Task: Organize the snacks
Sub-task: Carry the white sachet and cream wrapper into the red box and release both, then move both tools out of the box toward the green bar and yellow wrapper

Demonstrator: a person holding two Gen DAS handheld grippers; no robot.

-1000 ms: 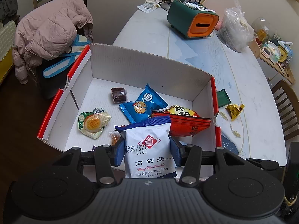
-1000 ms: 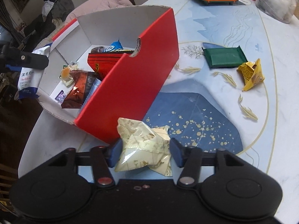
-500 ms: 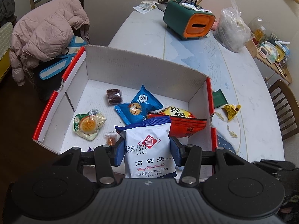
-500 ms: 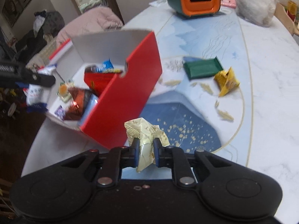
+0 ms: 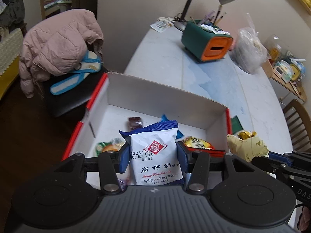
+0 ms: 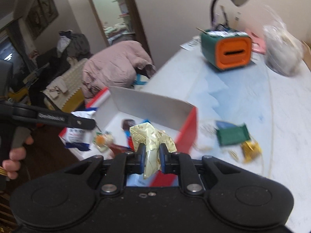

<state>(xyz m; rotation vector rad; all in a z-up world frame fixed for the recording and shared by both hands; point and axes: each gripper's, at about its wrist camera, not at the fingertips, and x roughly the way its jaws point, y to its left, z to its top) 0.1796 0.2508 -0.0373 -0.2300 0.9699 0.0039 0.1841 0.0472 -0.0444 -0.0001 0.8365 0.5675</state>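
Your right gripper [image 6: 152, 156] is clamped tight on the cream wrapper [image 6: 150, 136], held above the box [image 6: 186, 134] for dropping in. Your left gripper [image 5: 153, 155] squeezes the white packet [image 5: 155, 153] over the box too. A green bar [image 6: 232, 134] lies on the bench [image 6: 272, 106], waiting.

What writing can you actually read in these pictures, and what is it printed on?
White and blue snack packet: "高钙奶"
Same packet: "240mg/100g"
Same packet, stamped digits: "B161"
Yellow packet in the box: characters partly hidden, unreadable
Right hand-held gripper: "DAS", cut off
Left hand-held gripper: lettering blurred
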